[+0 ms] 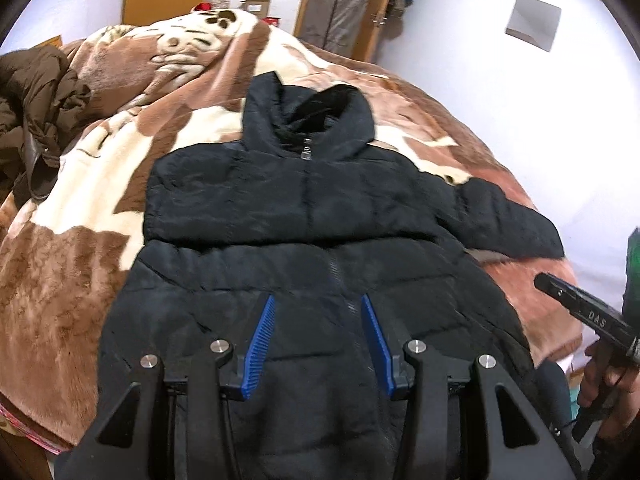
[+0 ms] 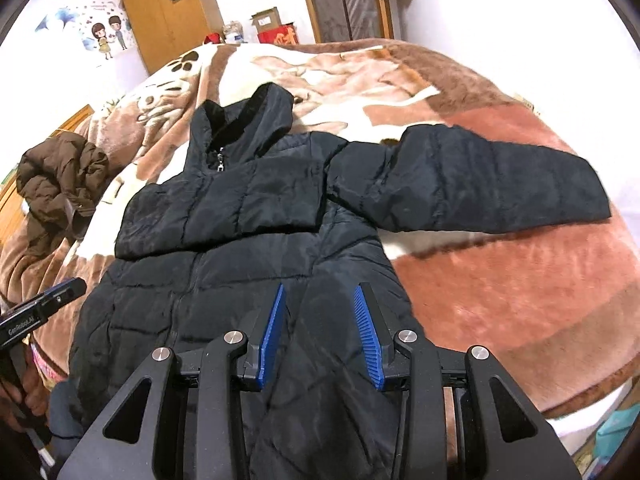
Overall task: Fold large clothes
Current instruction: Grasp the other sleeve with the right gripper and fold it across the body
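Note:
A black hooded puffer jacket [image 1: 312, 208] lies front up on the bed, zipped, hood at the far end. One sleeve is folded across the chest; the other sleeve [image 2: 480, 180] stretches out to the right. My left gripper [image 1: 318, 304] is open and empty above the jacket's lower front. My right gripper [image 2: 320, 292] is open and empty above the jacket's [image 2: 224, 208] lower right part. Each gripper shows at the edge of the other's view: the right one [image 1: 544, 280] and the left one [image 2: 76, 286].
A brown and cream patterned blanket [image 1: 80, 240] covers the bed [image 2: 520, 280]. A crumpled brown jacket [image 1: 36, 100] lies at the left, also in the right wrist view [image 2: 60, 184]. Wooden doors, boxes and a white wall stand behind.

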Available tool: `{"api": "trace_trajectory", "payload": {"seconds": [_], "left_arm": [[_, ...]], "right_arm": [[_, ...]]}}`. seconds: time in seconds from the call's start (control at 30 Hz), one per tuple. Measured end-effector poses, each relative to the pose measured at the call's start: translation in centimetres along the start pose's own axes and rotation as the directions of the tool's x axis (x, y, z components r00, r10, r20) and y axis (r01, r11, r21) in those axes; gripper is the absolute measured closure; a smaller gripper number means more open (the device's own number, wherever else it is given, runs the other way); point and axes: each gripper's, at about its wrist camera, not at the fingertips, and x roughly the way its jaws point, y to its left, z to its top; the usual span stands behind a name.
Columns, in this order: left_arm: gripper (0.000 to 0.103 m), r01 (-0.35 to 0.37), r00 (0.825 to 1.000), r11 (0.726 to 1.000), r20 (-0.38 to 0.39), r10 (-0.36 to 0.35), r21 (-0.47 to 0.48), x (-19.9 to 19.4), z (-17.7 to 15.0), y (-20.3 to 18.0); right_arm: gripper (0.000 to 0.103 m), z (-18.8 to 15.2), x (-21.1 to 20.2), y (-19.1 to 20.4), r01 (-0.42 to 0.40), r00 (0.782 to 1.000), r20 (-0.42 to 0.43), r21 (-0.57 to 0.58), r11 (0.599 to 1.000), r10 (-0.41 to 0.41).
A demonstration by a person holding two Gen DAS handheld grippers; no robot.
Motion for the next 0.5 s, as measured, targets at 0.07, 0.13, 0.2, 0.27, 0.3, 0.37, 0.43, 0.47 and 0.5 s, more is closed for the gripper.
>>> {"api": "trace_trajectory", "payload": {"seconds": [0.07,0.13,0.2,0.27,0.3,0.37,0.43,0.47,0.5], "left_arm": [[0.056,0.007,1.0,1.0,-0.006,-0.007,0.014,-0.3,-0.3,-1.0],[0.056,0.009,1.0,1.0,-0.016,-0.009,0.03,-0.3,-0.4,-1.8],[0.056,0.005,1.0,0.999,-0.021,-0.004,0.049,-0.3,-0.4,-2.6],[0.056,-0.001,1.0,0.998,-0.02,0.003,0.067,-0.1,-0.1,-3.2],[0.056,-0.005,1.0,0.997,-0.017,0.006,0.075,0.0,0.3,-3.5],[0.056,-0.007,1.0,0.997,-0.007,0.008,0.081,0.3,0.9,-3.9],[0.056,-0.006,1.0,0.996,0.001,0.005,0.085,0.8,1.7,-4.1],[0.056,-0.009,1.0,0.996,0.005,0.009,0.088,1.1,2.2,-4.4],[0.056,-0.013,1.0,0.996,0.01,0.012,0.093,1.4,2.6,-4.5]], "right_arm": [[0.066,-0.2,-0.7,-0.7,0.005,1.0,0.009,0.012,1.0,-0.005],[0.066,-0.3,-1.1,-1.5,0.01,1.0,0.016,0.028,1.0,-0.011],[0.066,-0.4,-1.4,-2.6,0.025,0.999,0.02,0.053,0.998,-0.027],[0.066,-0.4,-1.6,-3.7,0.032,0.999,0.027,0.083,0.996,-0.034],[0.066,-0.3,-1.6,-4.4,0.038,0.999,0.029,0.099,0.994,-0.041],[0.066,0.0,-1.6,-5.7,0.051,0.998,0.037,0.125,0.991,-0.056],[0.066,0.4,-1.4,-7.2,0.059,0.997,0.046,0.159,0.986,-0.067],[0.065,0.6,-1.2,-8.1,0.064,0.996,0.044,0.181,0.981,-0.073],[0.063,0.9,-0.9,-8.9,0.07,0.996,0.043,0.197,0.978,-0.08]]}}
